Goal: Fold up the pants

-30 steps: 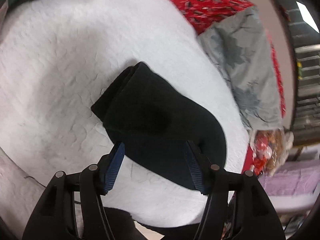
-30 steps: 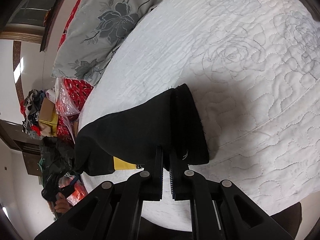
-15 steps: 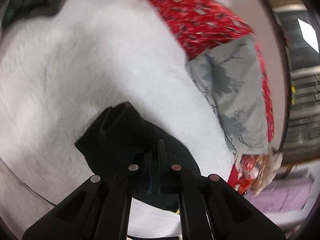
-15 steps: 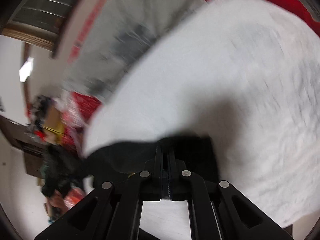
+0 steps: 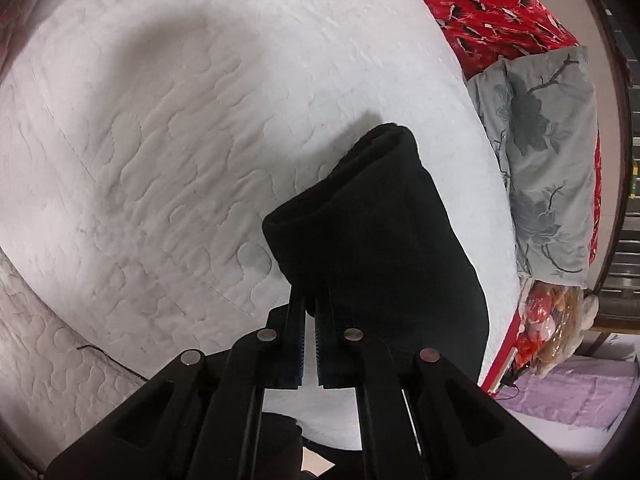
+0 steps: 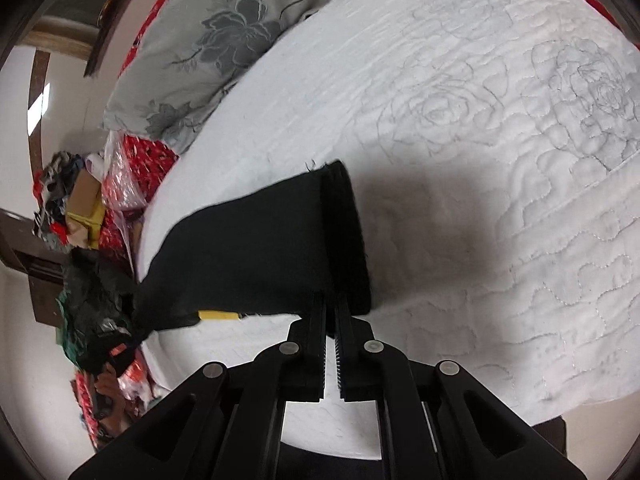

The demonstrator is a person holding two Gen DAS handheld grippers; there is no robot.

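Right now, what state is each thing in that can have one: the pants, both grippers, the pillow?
black pants: folded into a compact bundle, near edge pinched at two spots, the rest on the white quilt.
left gripper: shut on the pants' near edge.
right gripper: shut on the pants' near edge by the stacked layers.
grey floral pillow: lying at the quilt's edge, untouched.

Pants (image 5: 380,232) solid black, no pattern. Quilt (image 5: 160,140) white, stitched wavy cloud lines near; in right wrist view rose outlines stitched far right. Pillow (image 6: 224,36) grey with darker grey flower and branch print. Blanket (image 5: 488,4) red with small white and black marks. Grippers black, blue ribbed pads (image 5: 300,344). Small yellow bit (image 6: 218,315) under pants' near edge. Lilac cloth (image 5: 576,396) far right.
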